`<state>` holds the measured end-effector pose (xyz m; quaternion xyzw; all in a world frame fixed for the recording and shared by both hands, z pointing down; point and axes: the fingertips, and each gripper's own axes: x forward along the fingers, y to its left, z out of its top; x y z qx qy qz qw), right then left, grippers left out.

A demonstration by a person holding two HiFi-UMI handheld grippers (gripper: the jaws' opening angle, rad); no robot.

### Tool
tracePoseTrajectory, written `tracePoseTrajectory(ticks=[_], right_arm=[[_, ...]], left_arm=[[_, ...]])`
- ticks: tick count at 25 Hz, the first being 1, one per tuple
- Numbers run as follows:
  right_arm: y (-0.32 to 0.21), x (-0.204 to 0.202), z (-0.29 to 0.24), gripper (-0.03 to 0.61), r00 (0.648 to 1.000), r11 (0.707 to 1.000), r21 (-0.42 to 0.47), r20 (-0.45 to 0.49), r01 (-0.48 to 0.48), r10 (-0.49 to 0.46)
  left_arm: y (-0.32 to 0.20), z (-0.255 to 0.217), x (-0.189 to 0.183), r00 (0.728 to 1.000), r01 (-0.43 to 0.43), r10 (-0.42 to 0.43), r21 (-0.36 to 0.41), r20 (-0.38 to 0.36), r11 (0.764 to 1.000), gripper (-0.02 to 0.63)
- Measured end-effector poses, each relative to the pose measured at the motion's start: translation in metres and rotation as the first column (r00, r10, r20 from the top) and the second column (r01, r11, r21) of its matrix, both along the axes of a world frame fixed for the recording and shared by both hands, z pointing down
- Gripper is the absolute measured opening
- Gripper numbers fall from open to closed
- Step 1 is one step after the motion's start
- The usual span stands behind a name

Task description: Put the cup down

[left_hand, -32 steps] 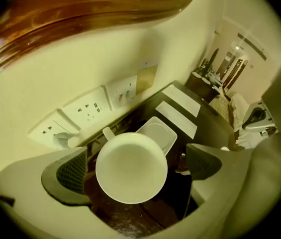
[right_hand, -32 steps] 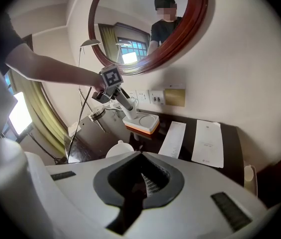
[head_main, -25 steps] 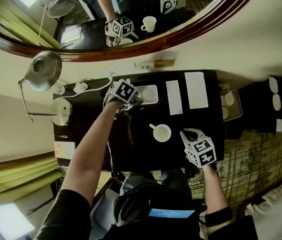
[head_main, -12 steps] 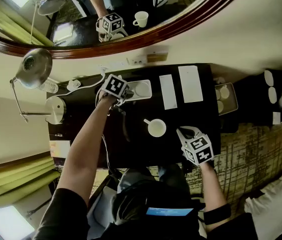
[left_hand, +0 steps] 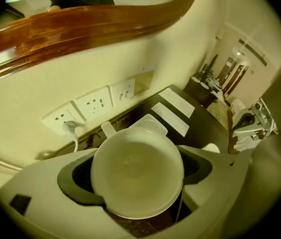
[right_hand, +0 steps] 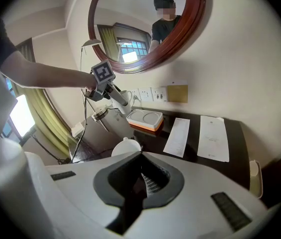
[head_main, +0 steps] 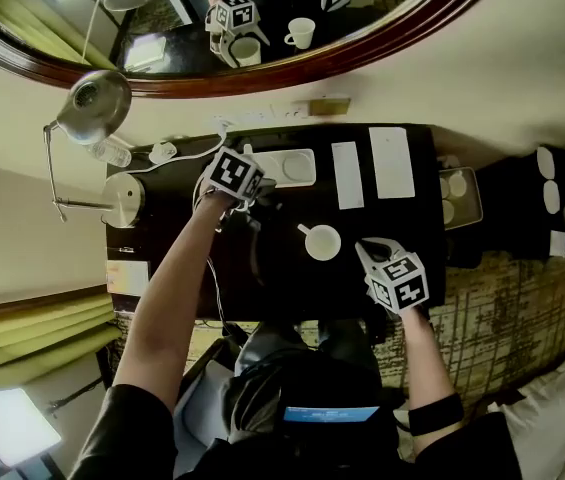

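A white cup (left_hand: 136, 183) fills the space between the jaws of my left gripper (left_hand: 138, 171), which is shut on it; its handle (left_hand: 108, 129) points toward the wall. In the head view that gripper (head_main: 247, 190) is at the left end of a white tray (head_main: 292, 166) at the back of the dark table (head_main: 282, 278). From the right gripper view the held cup (right_hand: 126, 97) hangs a little above the table. A second white cup (head_main: 322, 241) stands mid-table. My right gripper (head_main: 367, 250) is just right of it, shut and empty.
Two white paper sheets (head_main: 372, 171) lie at the back right. A kettle (head_main: 122, 200), a desk lamp (head_main: 92, 103) and a white cable (head_main: 187, 153) crowd the left end. Wall sockets (left_hand: 98, 105) and a round mirror (right_hand: 145, 29) are behind the table.
The head camera has shifted a little. Both grippers keep their places, the left at the tray's end, the right beside the standing cup.
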<state>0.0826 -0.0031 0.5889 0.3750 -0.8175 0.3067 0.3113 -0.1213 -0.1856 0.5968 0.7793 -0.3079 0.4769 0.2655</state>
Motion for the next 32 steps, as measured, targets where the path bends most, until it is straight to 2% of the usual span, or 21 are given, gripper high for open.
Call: tracePoseTrajectory(ticks=[3,5,8,15,18,24,32], right_arm=[[-0.002,-0.001,-0.003,0.002,1.000,1.000,0.007,0.002,0.004,-0.004],[-0.003,-0.002,-0.004,0.002,1.000,1.000,0.010,0.003,0.004,-0.005],[-0.003,-0.003,-0.006,0.002,1.000,1.000,0.010,0.009,0.006,-0.006],[0.001,-0.006,-0.008,0.002,1.000,1.000,0.001,0.011,0.022,-0.022],[0.002,-0.008,-0.008,0.002,1.000,1.000,0.000,0.009,0.029,-0.029],[0.008,-0.010,-0.005,0.002,0.999,0.999,-0.013,0.012,0.031,-0.030],[0.017,-0.009,0.003,0.002,1.000,0.999,-0.036,0.003,0.025,-0.025]], left_arm=[[0.020,-0.005,-0.001,1.000,0.003,-0.003,0.004,-0.011,1.000,0.445],[0.039,-0.008,0.007,0.998,-0.001,0.000,-0.011,-0.055,1.000,0.446],[0.066,-0.007,0.010,0.997,0.000,-0.002,-0.027,-0.073,1.000,0.446],[0.118,0.015,0.011,0.999,-0.002,-0.001,-0.056,-0.043,0.998,0.446],[0.138,0.023,0.018,0.998,-0.020,0.016,-0.078,-0.058,0.997,0.446],[0.175,0.047,0.019,0.998,-0.041,0.036,-0.122,-0.041,0.992,0.446],[0.195,0.074,0.022,0.997,-0.080,0.077,-0.116,-0.029,0.990,0.446]])
